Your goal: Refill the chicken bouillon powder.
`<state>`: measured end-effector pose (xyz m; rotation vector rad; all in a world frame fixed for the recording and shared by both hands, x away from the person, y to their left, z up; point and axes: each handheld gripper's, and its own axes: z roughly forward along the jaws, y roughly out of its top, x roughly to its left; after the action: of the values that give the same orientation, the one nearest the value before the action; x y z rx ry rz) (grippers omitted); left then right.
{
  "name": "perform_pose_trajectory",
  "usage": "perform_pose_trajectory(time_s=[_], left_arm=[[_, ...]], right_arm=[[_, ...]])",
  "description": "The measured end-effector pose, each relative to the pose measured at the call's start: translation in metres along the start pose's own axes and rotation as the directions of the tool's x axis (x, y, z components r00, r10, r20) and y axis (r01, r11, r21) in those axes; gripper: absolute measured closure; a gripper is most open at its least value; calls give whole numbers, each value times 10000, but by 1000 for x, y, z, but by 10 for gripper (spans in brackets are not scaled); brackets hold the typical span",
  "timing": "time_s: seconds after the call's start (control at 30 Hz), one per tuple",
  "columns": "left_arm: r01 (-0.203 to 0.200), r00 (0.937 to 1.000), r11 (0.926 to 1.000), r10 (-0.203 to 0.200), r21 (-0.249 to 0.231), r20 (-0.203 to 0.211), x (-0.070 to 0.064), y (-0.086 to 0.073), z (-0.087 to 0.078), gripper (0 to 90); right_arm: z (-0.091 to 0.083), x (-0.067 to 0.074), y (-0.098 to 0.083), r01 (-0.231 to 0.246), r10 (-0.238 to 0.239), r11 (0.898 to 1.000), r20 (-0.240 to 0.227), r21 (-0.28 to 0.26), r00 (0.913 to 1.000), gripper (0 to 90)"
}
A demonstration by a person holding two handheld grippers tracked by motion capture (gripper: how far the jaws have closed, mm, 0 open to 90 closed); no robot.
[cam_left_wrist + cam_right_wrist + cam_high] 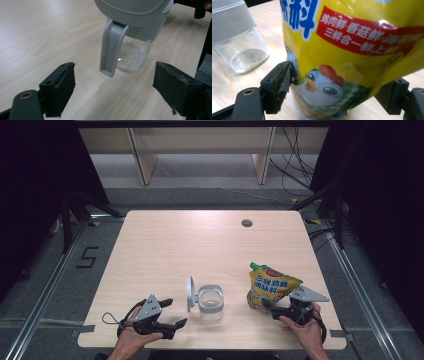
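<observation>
A clear glass jar stands near the front middle of the table, its grey hinged lid flipped up on its left side. My left gripper rests on the table just left of the jar, open and holding nothing. In the left gripper view the jar and its hanging lid clasp sit ahead of the wide-apart jaws of that gripper. A yellow seasoning pouch with a green cap leans up to the left. My right gripper is shut on its lower end. The pouch is pinched between the right gripper's jaws.
The light wooden table has a round cable hole at the back right. The jar stands to the left of the pouch in the right gripper view. Dark floor, metal rails and cables surround the table.
</observation>
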<state>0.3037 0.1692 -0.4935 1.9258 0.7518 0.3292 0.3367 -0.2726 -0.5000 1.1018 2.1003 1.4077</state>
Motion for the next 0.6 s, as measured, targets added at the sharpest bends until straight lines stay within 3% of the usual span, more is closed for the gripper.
perform_pose_trajectory(time_s=[0.03, 0.07, 0.1, 0.2, 0.23, 0.27, 0.3, 0.33, 0.37, 0.43, 0.47, 0.5, 0.53, 0.57, 0.6], left_arm=[[0, 10000, 10000, 0, 0, 0, 0, 0, 0, 170], [-7, 10000, 10000, 7, 32, 6, 0, 0, 0, 170], [-30, 10000, 10000, 29, 52, 38, 1, -1, 1, 170], [-60, 10000, 9999, 60, 90, 21, 1, -1, 1, 170], [0, 10000, 10000, 0, -26, 39, 0, -1, 1, 170], [-87, 10000, 10000, 87, 38, 41, 0, 0, 0, 170], [-85, 10000, 10000, 85, 24, 52, 0, 0, 0, 170], [-85, 10000, 10000, 85, 24, 52, 0, 0, 0, 170], [-33, 10000, 10000, 33, -15, 68, 0, 0, 1, 170], [-169, 9998, 9998, 168, 116, 92, 1, 0, 1, 169], [-448, 9990, 9988, 446, 188, 91, 2, 0, 1, 170], [-448, 9990, 9988, 446, 188, 91, 2, 0, 1, 170], [-430, 9990, 9990, 428, 151, 140, 2, 0, 2, 170], [-145, 9998, 9998, 143, 116, 135, 0, -1, 2, 170], [-161, 9998, 9998, 160, 117, 116, 0, -1, 2, 170]], right_arm=[[0, 0, 0, 0, 0, 10000, 0, 0, 10000, 241], [0, 5, 1, 183, -185, 9998, 377, 68, 9991, 242], [-1, 10, 1, -81, 74, 9998, 417, 171, 9991, 242], [-2, 9, 0, 147, -157, 9997, 567, 168, 9983, 248], [-2, 6, 0, 348, -353, 9993, 415, 132, 9985, 250], [-3, 5, -1, -31, 30, 10000, 222, 36, 9997, 251], [-2, -1, -2, 409, -409, 9990, 23, -202, 9992, 248], [-2, -1, -2, 409, -409, 9990, 23, -202, 9992, 248], [-3, -6, -4, 132, -137, 9998, -311, -157, 9994, 221], [-2, -11, -4, 350, -362, 9990, -448, -283, 9983, 205], [1, -15, -4, 360, -400, 9982, -870, -474, 9954, 209], [1, -15, -4, 360, -400, 9982, -870, -474, 9954, 209], [4, -19, -3, 646, -709, 9961, -1096, -598, 9914, 254], [4, -19, -3, 575, -654, 9960, -1180, -690, 9909, 258], [3, -20, -2, 683, -791, 9942, -1342, -834, 9878, 264]])
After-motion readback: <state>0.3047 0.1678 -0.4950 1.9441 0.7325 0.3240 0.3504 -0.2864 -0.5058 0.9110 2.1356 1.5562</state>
